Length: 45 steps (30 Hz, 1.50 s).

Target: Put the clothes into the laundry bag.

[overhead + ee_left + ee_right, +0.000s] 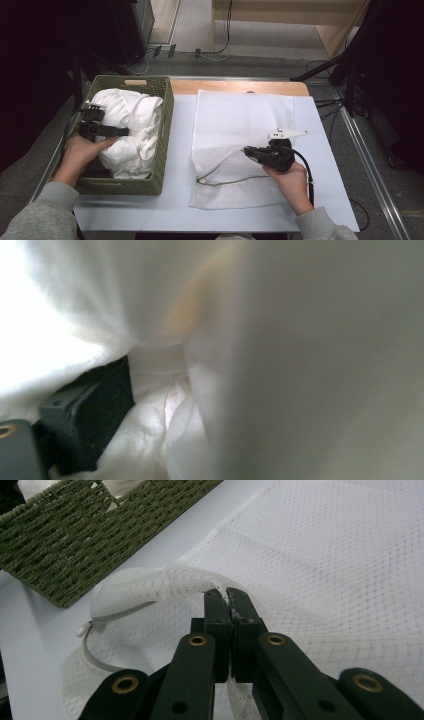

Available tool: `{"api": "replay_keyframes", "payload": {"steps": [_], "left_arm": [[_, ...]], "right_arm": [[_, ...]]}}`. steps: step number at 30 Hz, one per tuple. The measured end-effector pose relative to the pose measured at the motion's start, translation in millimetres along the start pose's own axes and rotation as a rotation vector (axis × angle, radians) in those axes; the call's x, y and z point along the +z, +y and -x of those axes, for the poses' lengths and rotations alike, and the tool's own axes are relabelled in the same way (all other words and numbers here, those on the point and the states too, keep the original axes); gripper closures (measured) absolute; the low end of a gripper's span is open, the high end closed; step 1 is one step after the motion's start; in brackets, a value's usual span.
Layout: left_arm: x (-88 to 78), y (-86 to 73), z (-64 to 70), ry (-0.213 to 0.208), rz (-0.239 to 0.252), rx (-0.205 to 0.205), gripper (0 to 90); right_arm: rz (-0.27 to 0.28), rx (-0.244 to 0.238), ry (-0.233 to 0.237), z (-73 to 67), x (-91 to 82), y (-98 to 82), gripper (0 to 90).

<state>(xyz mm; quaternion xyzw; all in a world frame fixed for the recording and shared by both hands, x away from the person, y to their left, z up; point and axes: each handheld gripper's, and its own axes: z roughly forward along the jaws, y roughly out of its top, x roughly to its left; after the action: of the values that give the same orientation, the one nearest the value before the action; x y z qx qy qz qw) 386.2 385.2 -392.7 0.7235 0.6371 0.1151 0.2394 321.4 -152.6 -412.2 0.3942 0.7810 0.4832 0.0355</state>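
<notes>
- Clothes (131, 131), white and crumpled, lie in a heap inside the green woven basket (165, 131) at the left of the table; this is the thing I want to take out.
- My left gripper (102, 130) is pushed into this heap from the left side of the basket. Its jaws stand wide apart; in the left gripper view one black jaw lies against the fabric (165, 435), and cloth is all around, but I cannot see the pads pressing on any fold, so I judge nothing is gripped yet.
- I think the wide opening is there to take a thick bunch of cloth in one bite.
- Beside the basket, on the pale table cover (180, 210), lies the white mesh laundry bag (235, 125), flat, with its zipper edge toward the basket.
- My right gripper (229, 600) is closed tight on the upper rim of the bag's mouth and lifts it, so the mouth stays as an open arch facing the basket.
- I judge this holding is the reason for the whole layout: the bag close to the basket, its mouth kept up, so the clothes have a short way in.
</notes>
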Motion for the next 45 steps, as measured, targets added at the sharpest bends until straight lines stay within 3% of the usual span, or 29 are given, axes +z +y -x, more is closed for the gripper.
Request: {"api": "replay_keyframes", "payload": {"steps": [4,6,9,13,16,17,20,21,23,25,27,29,32,37,41,45], "left_arm": [[15.3,-1.7,-0.8,-0.006,-0.041,-0.065,0.4],[24.4,-5.0,-2.2,0.000,-0.033,-0.042,0.4],[31.8,-4.4,-1.6,0.016,-0.049,-0.048,0.8],[38.8,-1.1,3.2,0.070,-0.070,-0.029,2.6],[41.7,-2.3,7.7,0.110,-0.051,-0.004,5.3],[40.8,-2.3,8.4,0.106,-0.044,0.010,9.7],[36.4,-2.5,11.4,0.022,-0.043,0.017,38.8],[35.5,-3.1,11.2,0.013,-0.042,0.034,43.9],[32.2,-1.8,8.3,-0.054,-0.059,0.005,57.0],[28.5,0.8,8.3,-0.099,-0.070,-0.016,62.3],[19.2,5.6,8.3,-0.195,-0.051,-0.041,64.9],[3.6,10.6,13.4,-0.236,0.016,-0.040,65.8],[-24.1,22.0,17.2,-0.286,0.062,-0.029,66.5],[-75.9,46.6,25.7,-0.290,0.113,0.058,66.6],[-115.6,64.5,40.7,-0.253,0.163,0.166,66.6],[-150.7,78.5,56.4,-0.280,0.203,0.242,66.5]], "right_arm": [[-0.002,0.000,-0.003,-0.5,0.2,0.1,89.1],[-0.003,-0.002,-0.003,-0.8,-0.2,0.0,89.1],[-0.004,-0.007,-0.004,-0.5,-0.6,-0.2,89.0],[-0.007,-0.010,-0.005,-0.6,-0.2,0.0,89.0],[-0.008,-0.015,-0.005,-1.0,-0.7,0.0,89.0],[-0.008,-0.015,-0.005,-1.0,-0.8,0.0,89.0],[-0.006,-0.011,-0.005,-1.0,-0.8,0.2,89.0],[-0.006,-0.011,-0.004,-0.9,-0.7,0.3,89.0],[-0.005,-0.011,-0.004,-0.6,-0.1,0.3,89.0],[-0.002,-0.011,-0.002,-0.4,0.2,0.6,89.0],[-0.002,-0.005,-0.004,-0.4,-0.3,0.7,89.0],[-0.003,-0.005,-0.003,0.5,-1.1,0.7,89.0],[0.002,0.003,-0.002,1.5,-1.1,0.9,89.0],[0.012,0.005,0.001,0.7,-2.1,1.5,89.0],[0.020,0.012,0.004,1.2,-3.0,2.8,89.0],[0.020,0.016,0.003,0.8,-3.8,4.3,89.1]]}}
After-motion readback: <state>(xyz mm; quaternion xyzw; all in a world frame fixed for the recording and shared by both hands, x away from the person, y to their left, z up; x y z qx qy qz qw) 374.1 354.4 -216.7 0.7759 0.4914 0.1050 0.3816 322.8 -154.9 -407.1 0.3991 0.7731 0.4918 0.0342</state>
